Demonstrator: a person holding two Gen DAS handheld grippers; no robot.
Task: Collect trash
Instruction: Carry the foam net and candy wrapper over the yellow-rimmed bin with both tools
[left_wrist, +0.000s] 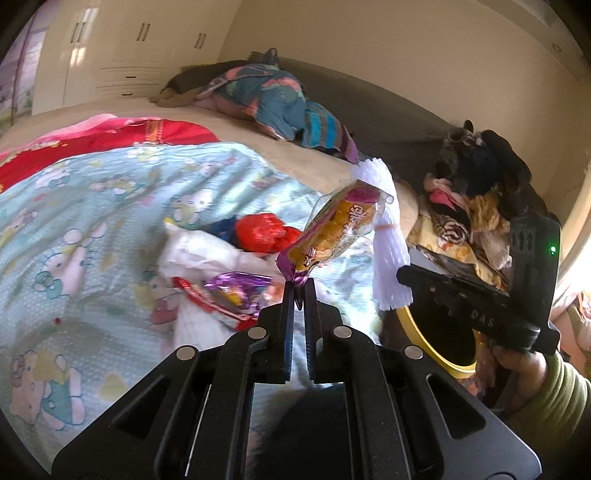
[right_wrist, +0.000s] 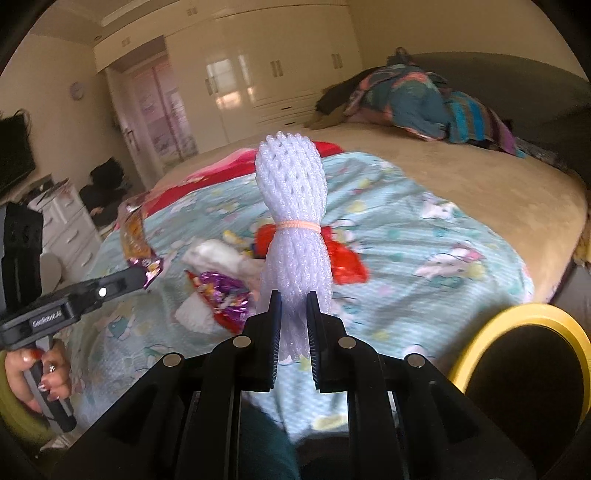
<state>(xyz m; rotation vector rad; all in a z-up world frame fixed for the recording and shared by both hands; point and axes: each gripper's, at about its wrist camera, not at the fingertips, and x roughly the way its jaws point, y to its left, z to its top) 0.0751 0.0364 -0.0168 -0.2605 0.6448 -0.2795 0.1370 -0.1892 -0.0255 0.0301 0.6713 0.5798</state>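
Note:
My left gripper (left_wrist: 299, 286) is shut on the purple end of a yellow and purple snack wrapper (left_wrist: 340, 225), which hangs up in the air above the bed. My right gripper (right_wrist: 293, 308) is shut on a white foam net bundle (right_wrist: 291, 206) tied with a peach band, also lifted. In the left wrist view the right gripper (left_wrist: 402, 273) and the foam net (left_wrist: 388, 240) are at the right. In the right wrist view the left gripper (right_wrist: 142, 275) and its snack wrapper (right_wrist: 138, 236) are at the left. A yellow-rimmed bin (right_wrist: 476, 339) stands by the bed's near right corner.
On the cartoon-print blanket (left_wrist: 92, 206) lie a red wrapper (left_wrist: 264, 230), crumpled white paper (left_wrist: 195, 251) and a purple foil wrapper (left_wrist: 236, 288). Folded bedding (left_wrist: 273, 96) sits at the far side. A heap of clothes (left_wrist: 472, 199) is to the right. The bin's yellow rim (left_wrist: 424, 339) shows below the right gripper.

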